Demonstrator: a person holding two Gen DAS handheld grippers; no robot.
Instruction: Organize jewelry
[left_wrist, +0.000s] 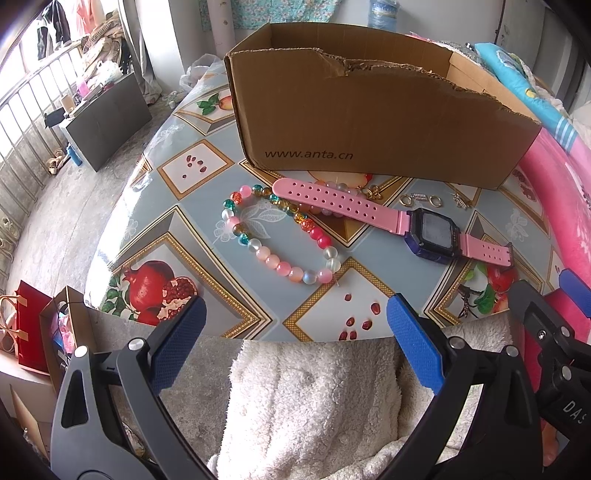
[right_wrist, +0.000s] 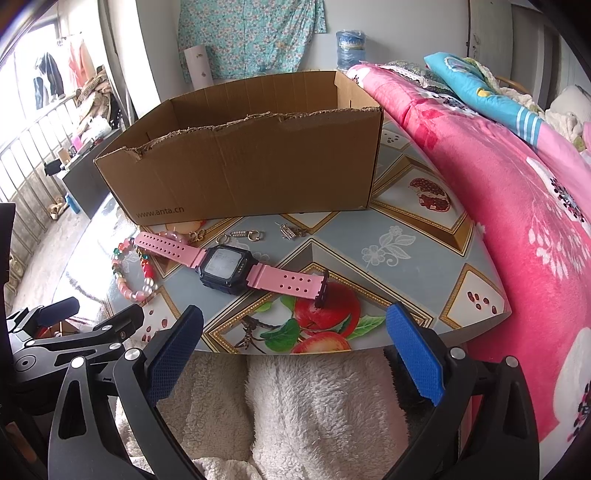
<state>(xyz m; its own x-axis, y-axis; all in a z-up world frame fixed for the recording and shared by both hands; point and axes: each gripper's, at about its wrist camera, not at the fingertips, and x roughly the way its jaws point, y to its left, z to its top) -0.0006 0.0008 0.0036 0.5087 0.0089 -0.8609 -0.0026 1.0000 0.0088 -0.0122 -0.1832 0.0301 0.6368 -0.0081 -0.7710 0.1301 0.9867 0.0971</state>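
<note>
We hold both claws wide and empty short of the desk (left_wrist: 229, 295): left claw (left_wrist: 295, 332) faces the bead bracelet (left_wrist: 280, 236), right claw (right_wrist: 295, 339) the pink watch (right_wrist: 229, 267), the cardboard box (right_wrist: 258, 162) waiting behind.

left wrist: looks forward between its claw (left_wrist: 295, 347) from the near desk (left_wrist: 207, 236) edge, facing the cardboard box (left_wrist: 369, 122), close | right wrist: same edge, further right, beside the bed (right_wrist: 517, 206) | shared: box, watch (left_wrist: 402, 225), bead bracelet (left_wrist: 273, 236)
</note>
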